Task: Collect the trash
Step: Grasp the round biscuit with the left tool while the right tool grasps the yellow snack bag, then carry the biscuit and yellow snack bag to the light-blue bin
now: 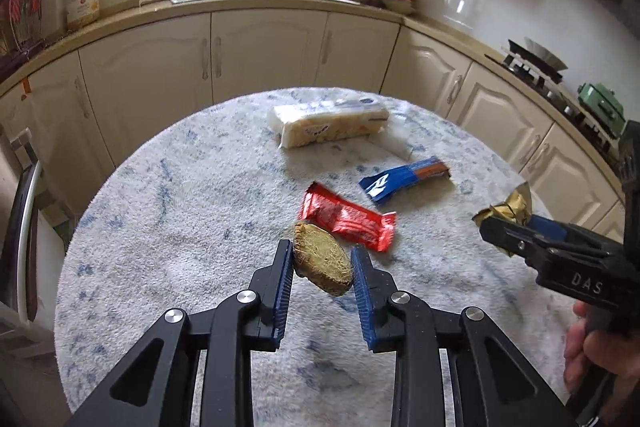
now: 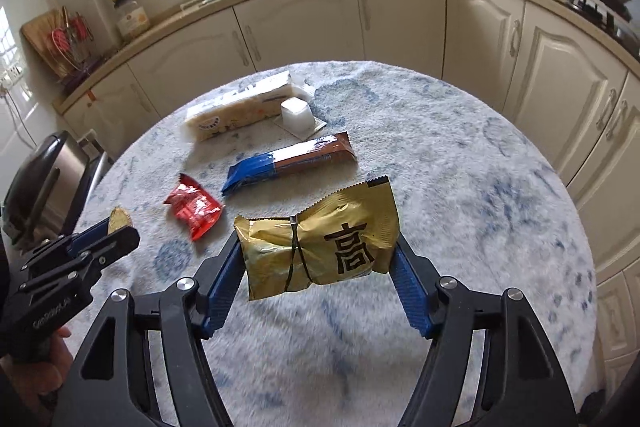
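My left gripper (image 1: 323, 259) is shut on a brown oval scrub pad (image 1: 322, 259) and holds it above the round table (image 1: 160, 227). My right gripper (image 2: 318, 255) is shut on a crumpled gold wrapper (image 2: 320, 247) with a black character and holds it above the table. In the left wrist view the right gripper (image 1: 504, 227) enters from the right with the gold wrapper (image 1: 508, 209). In the right wrist view the left gripper (image 2: 120, 231) shows at the left with the pad (image 2: 119, 218). A red wrapper (image 1: 348, 219) (image 2: 194, 209) and a blue wrapper (image 1: 404, 179) (image 2: 288, 161) lie on the table.
A long cracker pack (image 1: 332, 123) (image 2: 236, 109) and a small clear plastic cup (image 2: 296, 115) lie at the table's far side. Cream kitchen cabinets (image 1: 260, 51) curve behind the table. A black bin (image 2: 28, 183) stands at the left. A stove (image 1: 536, 63) is at the right.
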Demonstrator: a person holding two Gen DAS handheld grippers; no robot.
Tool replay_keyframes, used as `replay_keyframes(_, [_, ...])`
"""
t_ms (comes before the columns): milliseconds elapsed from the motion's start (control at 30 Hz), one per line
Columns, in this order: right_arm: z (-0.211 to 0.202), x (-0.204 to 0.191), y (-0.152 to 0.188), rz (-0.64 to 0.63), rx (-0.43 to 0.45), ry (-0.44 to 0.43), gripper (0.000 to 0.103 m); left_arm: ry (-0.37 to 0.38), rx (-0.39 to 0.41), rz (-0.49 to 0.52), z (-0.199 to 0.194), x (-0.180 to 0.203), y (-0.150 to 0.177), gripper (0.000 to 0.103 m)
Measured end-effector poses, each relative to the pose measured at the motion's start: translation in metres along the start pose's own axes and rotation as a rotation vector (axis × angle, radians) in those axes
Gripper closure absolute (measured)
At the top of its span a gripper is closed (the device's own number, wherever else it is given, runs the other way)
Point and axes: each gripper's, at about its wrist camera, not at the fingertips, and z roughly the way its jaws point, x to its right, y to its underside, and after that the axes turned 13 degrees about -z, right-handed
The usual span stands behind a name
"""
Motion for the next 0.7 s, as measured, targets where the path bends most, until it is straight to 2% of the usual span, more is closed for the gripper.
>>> replay_keyframes(267, [-0.069, 0.008, 0.016, 0.038, 0.098, 0.01, 0.033, 0.066, 0.073, 0.071, -0.043, 0.044, 0.004, 0.078])
replay_keyframes(700, [-0.179, 0.062, 0.051, 0.111, 0.24, 0.143, 0.033, 0.243, 0.148, 0.242, -0.095, 0.148, 0.02, 0.078])
